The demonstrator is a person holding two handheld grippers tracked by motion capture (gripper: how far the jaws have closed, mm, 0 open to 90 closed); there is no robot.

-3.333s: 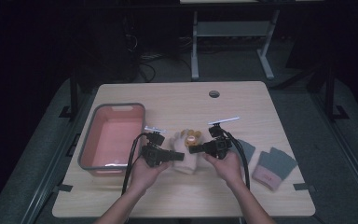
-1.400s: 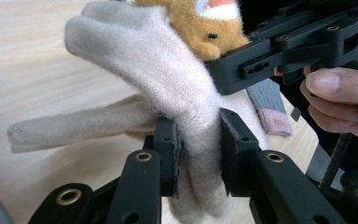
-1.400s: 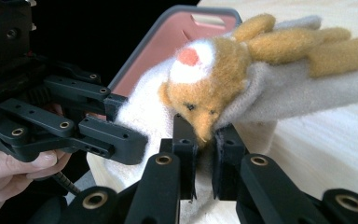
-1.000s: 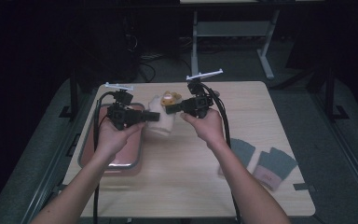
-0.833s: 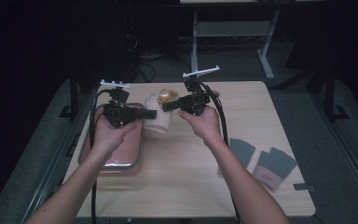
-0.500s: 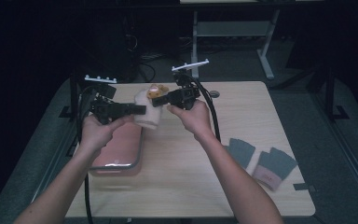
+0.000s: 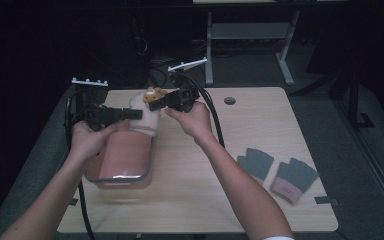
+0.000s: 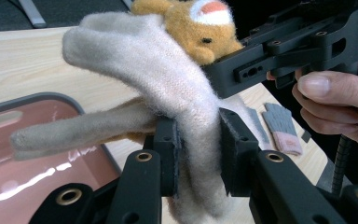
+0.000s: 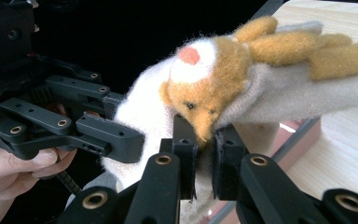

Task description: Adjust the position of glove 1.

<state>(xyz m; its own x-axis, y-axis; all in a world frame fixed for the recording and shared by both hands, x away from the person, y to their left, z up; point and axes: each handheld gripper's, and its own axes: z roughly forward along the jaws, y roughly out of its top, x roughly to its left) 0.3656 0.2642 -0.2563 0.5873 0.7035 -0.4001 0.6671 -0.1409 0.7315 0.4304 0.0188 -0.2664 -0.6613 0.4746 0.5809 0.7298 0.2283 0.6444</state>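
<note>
Two black grippers (image 8: 198,154) (image 9: 204,154) — each clamped on one fuzzy cream mitten (image 8: 168,79) with plush orange bear-face.

Pink tray (image 7: 122,165) blocked the table's (image 7: 200,200) left side, two grey gloves (image 7: 280,172) lay at right, bare wood between them stood open.

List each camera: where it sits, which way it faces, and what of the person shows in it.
High view: above the person's side, facing forward and down on the table; both forearms, left gripper, right gripper.
Left gripper view: on the left gripper, facing the cream mitten; the other hand's fingers.
Right gripper view: on the right gripper, facing the mitten's plush animal.
Both gripper views share the mitten.
</note>
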